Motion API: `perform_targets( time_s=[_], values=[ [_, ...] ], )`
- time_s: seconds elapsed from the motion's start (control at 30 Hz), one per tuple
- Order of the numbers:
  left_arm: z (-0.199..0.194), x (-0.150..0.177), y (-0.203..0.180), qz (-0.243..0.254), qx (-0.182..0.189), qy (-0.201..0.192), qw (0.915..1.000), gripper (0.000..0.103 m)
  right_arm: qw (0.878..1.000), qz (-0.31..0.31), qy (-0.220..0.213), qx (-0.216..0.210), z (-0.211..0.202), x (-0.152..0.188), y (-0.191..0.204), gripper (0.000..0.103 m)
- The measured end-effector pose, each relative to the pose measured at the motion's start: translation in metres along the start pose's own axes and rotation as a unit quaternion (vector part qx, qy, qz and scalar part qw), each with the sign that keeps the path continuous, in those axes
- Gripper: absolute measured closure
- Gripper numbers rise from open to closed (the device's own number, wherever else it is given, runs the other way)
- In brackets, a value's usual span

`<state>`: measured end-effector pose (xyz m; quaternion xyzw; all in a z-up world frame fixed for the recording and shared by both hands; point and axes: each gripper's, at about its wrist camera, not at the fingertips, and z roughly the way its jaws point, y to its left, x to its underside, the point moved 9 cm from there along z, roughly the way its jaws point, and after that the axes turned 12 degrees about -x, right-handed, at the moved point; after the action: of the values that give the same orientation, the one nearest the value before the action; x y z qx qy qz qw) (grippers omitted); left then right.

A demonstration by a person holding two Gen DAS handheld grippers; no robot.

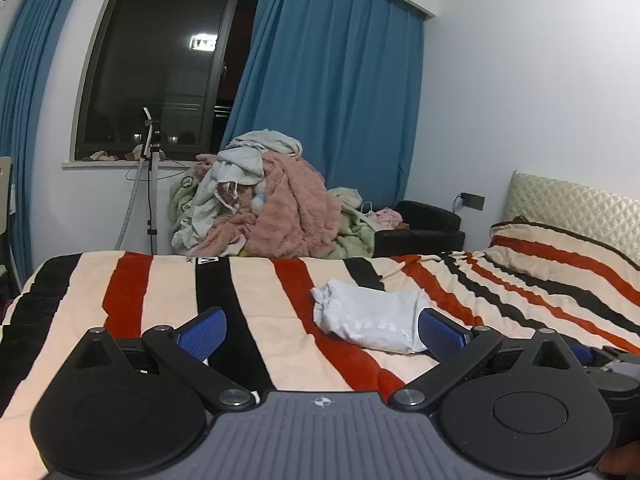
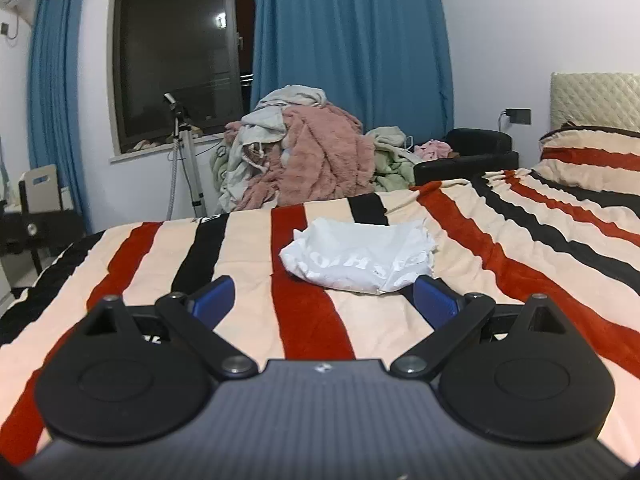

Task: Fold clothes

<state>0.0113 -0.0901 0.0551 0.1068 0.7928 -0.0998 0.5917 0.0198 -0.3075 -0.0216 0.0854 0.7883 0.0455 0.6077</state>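
A crumpled white garment (image 1: 370,320) (image 2: 360,258) with pale lettering lies on the striped bed cover (image 1: 160,292) (image 2: 520,248). My left gripper (image 1: 322,330) is open above the bed, its right blue pad (image 1: 438,332) just in front of the garment's near right edge. My right gripper (image 2: 324,300) is also open, hovering short of the garment, its right pad (image 2: 434,300) close to the near corner. Neither holds anything. The other gripper's body (image 1: 608,364) shows at the left wrist view's right edge.
A heap of pink, white and green laundry (image 1: 264,204) (image 2: 304,152) sits past the bed's far side. Beside it stand a tripod (image 1: 152,184) (image 2: 188,160) and a black seat (image 1: 420,228). A striped pillow (image 2: 588,156) and quilted headboard (image 1: 572,204) lie right.
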Motion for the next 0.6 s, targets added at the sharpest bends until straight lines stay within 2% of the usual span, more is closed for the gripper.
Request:
perform_targets(
  time_s=[0.6],
  values=[
    [0.007,0.011,-0.003,0.005,-0.010,0.017,0.9998,0.000,1.000,0.010,0.012,0.011,0.006,0.006,-0.004,0.005]
  ],
)
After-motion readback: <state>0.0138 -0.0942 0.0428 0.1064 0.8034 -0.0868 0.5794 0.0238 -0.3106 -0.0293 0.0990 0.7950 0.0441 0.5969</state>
